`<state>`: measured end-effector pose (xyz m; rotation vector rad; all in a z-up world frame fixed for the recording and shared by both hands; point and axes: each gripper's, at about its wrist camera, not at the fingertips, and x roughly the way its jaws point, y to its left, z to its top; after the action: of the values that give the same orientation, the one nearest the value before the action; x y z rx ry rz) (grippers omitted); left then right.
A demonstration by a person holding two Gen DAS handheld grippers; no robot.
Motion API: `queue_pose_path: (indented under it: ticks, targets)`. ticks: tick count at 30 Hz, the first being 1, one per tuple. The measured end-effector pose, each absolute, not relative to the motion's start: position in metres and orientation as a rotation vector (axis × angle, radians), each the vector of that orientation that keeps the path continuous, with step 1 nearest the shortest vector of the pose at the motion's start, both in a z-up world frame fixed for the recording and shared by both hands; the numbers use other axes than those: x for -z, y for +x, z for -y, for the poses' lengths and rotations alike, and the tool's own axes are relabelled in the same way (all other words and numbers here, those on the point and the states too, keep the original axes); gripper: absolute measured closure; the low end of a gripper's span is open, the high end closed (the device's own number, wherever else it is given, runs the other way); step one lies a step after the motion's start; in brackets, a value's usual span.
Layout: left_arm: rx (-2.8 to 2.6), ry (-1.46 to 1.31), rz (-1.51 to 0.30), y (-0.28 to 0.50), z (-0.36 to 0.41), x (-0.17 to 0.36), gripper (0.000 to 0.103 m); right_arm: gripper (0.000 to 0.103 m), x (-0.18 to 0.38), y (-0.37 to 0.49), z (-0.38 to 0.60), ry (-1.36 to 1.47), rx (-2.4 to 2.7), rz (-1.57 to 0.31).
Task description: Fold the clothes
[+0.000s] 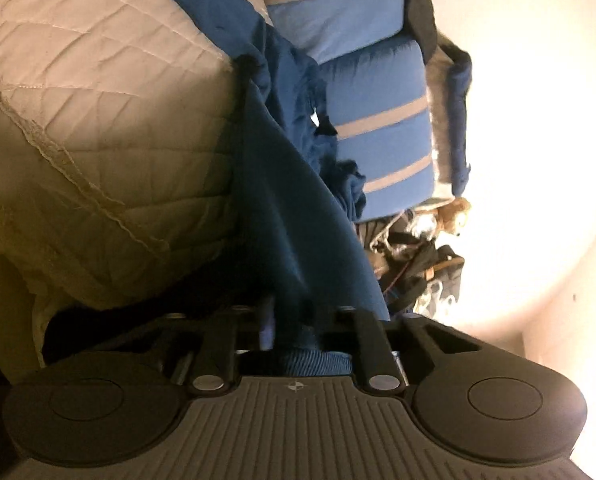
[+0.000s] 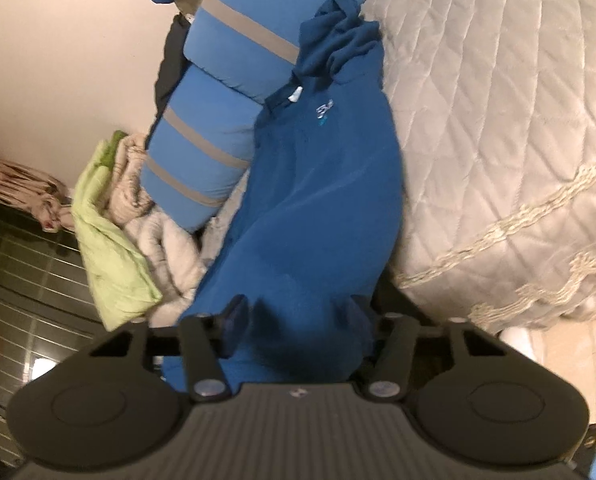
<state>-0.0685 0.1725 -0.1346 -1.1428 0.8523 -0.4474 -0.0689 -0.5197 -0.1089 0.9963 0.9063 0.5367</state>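
Note:
A dark blue fleece garment (image 2: 322, 200) lies along the edge of the bed, its collar and small light logo toward the pillows. It hangs down off the edge into both grippers. In the left wrist view a taut fold of the garment (image 1: 282, 220) runs straight into my left gripper (image 1: 288, 320). Its fingers stand close together and pinch the cloth. My right gripper (image 2: 298, 320) has its fingers well apart. The garment's lower part fills the gap and drapes over the right finger. One dark pad (image 2: 234, 316) shows bare at the cloth's edge.
A beige quilted bedspread (image 2: 498, 120) covers the bed (image 1: 98, 80). Blue pillows with grey stripes (image 2: 218, 120) (image 1: 378, 120) lean by the wall. A light green cloth (image 2: 110, 248) and pale laundry lie beside them, above a dark tiled floor (image 2: 26, 280). A plush toy (image 1: 454, 212) tops some dark clutter.

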Motion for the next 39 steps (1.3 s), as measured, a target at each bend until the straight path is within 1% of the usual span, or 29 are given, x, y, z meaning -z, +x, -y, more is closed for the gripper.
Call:
queue_pose_path:
  ticks: [1,3,4,8,15,22,33,34,35,36,37,38,39]
  targets:
    - [0.448,-1.127,-0.845,-0.070,-0.173,0.131,0.097,0.080,0.109,-0.069,0.519,0.998,-0.540,-0.909]
    - [0.455,-1.105,-0.823,-0.077,-0.179,0.123,0.098,0.096,0.107,-0.072,0.519,0.995,-0.525,-0.906]
    - [0.479,-1.096,-0.810,-0.080,-0.182,0.118,0.098,0.099,0.104,-0.074,0.520,0.992,-0.518,-0.895]
    - [0.484,-1.053,-0.758,-0.095,-0.191,0.098,0.099,0.100,0.087,-0.084,0.525,0.958,-0.511,-0.845]
    - [0.453,-1.004,-0.750,-0.117,-0.197,0.084,0.101,0.101,0.064,-0.102,0.531,0.891,-0.486,-0.831]
    - [0.444,-0.996,-0.747,-0.119,-0.193,0.086,0.101,0.102,0.063,-0.111,0.532,0.888,-0.479,-0.823]
    - [0.409,-0.988,-0.761,-0.114,-0.194,0.094,0.100,0.100,0.070,-0.100,0.527,0.821,-0.465,-0.867]
    - [0.396,-0.986,-0.760,-0.114,-0.194,0.094,0.100,0.095,0.070,-0.099,0.526,0.814,-0.465,-0.873]
    - [0.364,-0.968,-0.756,-0.114,-0.195,0.093,0.099,0.094,0.069,-0.097,0.527,0.803,-0.456,-0.876]
    - [0.330,-0.954,-0.755,-0.114,-0.198,0.092,0.096,0.088,0.069,-0.096,0.527,0.789,-0.440,-0.879]
    - [0.297,-0.948,-0.749,-0.114,-0.201,0.090,0.091,0.057,0.068,-0.095,0.528,0.771,-0.422,-0.879]
    - [0.265,-0.942,-0.743,-0.114,-0.204,0.089,0.086,0.047,0.067,-0.093,0.528,0.749,-0.401,-0.879]
    - [0.231,-0.937,-0.723,-0.115,-0.206,0.086,0.071,0.025,0.065,-0.092,0.529,0.727,-0.380,-0.878]
